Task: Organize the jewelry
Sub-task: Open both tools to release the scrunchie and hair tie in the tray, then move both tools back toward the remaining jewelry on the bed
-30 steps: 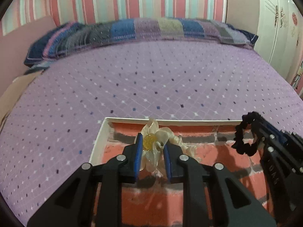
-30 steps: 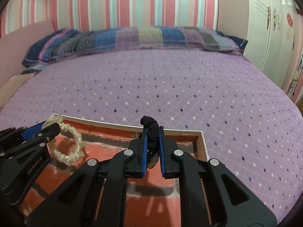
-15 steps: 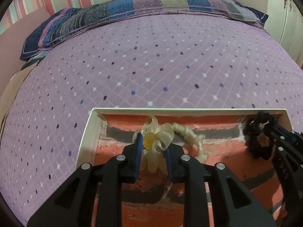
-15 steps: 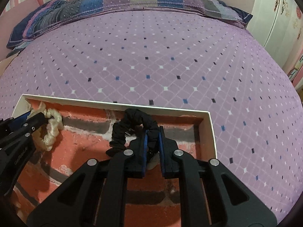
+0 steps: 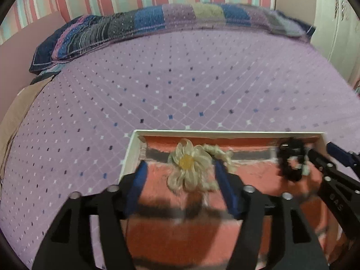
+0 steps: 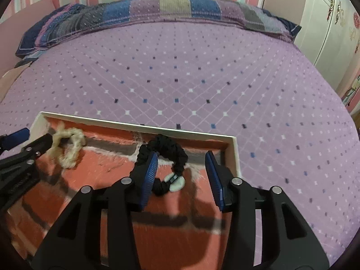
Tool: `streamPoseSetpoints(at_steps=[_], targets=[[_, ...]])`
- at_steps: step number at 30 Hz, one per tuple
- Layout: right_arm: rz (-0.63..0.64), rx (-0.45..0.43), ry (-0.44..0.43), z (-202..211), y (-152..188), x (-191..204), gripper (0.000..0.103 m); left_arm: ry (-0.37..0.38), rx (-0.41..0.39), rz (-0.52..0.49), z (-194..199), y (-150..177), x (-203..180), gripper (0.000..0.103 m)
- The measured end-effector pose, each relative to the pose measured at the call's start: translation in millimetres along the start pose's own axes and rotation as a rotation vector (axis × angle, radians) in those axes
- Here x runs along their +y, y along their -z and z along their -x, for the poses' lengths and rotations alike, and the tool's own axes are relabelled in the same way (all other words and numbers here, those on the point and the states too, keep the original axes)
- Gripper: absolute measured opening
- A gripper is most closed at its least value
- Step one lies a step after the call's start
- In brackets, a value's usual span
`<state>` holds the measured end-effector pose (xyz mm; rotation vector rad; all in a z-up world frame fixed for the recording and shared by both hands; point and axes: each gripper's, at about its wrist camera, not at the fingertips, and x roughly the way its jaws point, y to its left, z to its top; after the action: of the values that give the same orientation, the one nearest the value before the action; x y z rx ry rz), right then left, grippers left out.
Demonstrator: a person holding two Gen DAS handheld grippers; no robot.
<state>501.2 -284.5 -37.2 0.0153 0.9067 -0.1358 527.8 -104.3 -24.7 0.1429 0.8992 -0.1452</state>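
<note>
Both of your tools have just been opening, and the two hair ties they pinched a second ago now lie loose in the tray. Your left tool (image 5: 180,175) stands wide, its blue pads either side of the cream flower scrunchie (image 5: 191,168) without pressing on it; the scrunchie rests on the tray's red brick-patterned lining, at the lower centre of the left wrist view. Your right tool (image 6: 181,175) stands about half open around the black scrunchie (image 6: 163,150), which lies on the lining with a pale charm at its near end, and the left pad is just beside it. The white-rimmed tray (image 6: 139,124) sits on the purple diamond-patterned bed (image 6: 180,72). A striped pillow (image 6: 157,9) runs across the top of both views.
</note>
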Motion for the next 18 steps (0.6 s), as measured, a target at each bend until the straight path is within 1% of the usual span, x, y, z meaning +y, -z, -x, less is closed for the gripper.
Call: streamPoseSetpoints(at_steps=[1, 2, 4, 5, 6, 7, 9, 10, 11, 12, 13, 15, 18], targets=[[0.008, -0.014, 0.001, 14.8, 4.0, -2.9, 0.053, 0.005, -0.016, 0.000, 12.0, 2.5, 3.4, 0.072], [0.018, -0.024, 0.003, 26.6, 7.5, -4.6, 0.057, 0.006, -0.034, -0.002, 25.7, 5.4, 8.0, 0.073], [0.036, -0.036, 0.003, 46.2, 15.2, -7.8, 0.060, 0.010, -0.064, -0.012, 58.4, 15.3, 20.5, 0.074], [0.044, -0.045, 0.003, 61.9, 21.8, -11.1, 0.061, 0.005, -0.074, -0.014, 69.8, 19.0, 24.7, 0.075], [0.048, -0.054, 0.004, 74.8, 28.0, -13.7, 0.065, -0.015, -0.089, -0.019, 90.1, 27.7, 33.3, 0.078], [0.052, -0.062, 0.003, 83.5, 33.3, -14.7, 0.066, -0.023, -0.096, -0.021, 100.5, 33.1, 37.4, 0.080], [0.077, -0.089, 0.007, 112.3, 49.4, -17.4, 0.073, -0.018, -0.122, -0.018, 134.5, 52.1, 52.9, 0.081], [0.094, -0.108, 0.017, 128.3, 59.6, -18.0, 0.075, -0.019, -0.134, -0.015, 148.5, 61.4, 58.8, 0.084], [0.103, -0.120, 0.020, 138.2, 66.7, -17.6, 0.079, -0.026, -0.153, -0.007, 167.8, 75.0, 66.9, 0.087], [0.112, -0.134, 0.021, 152.9, 78.4, -19.1, 0.081, -0.031, -0.165, -0.006, 177.9, 82.6, 70.5, 0.090], [0.115, -0.147, 0.021, 166.6, 90.0, -21.0, 0.082, -0.042, -0.187, -0.007, 194.1, 96.1, 75.6, 0.090], [0.108, -0.162, 0.015, 186.7, 108.4, -25.8, 0.083, -0.047, -0.213, -0.002, 214.4, 117.2, 81.7, 0.090], [0.104, -0.192, 0.015, 218.3, 144.4, -31.1, 0.086, -0.013, -0.221, 0.035, 239.9, 155.1, 92.1, 0.090]])
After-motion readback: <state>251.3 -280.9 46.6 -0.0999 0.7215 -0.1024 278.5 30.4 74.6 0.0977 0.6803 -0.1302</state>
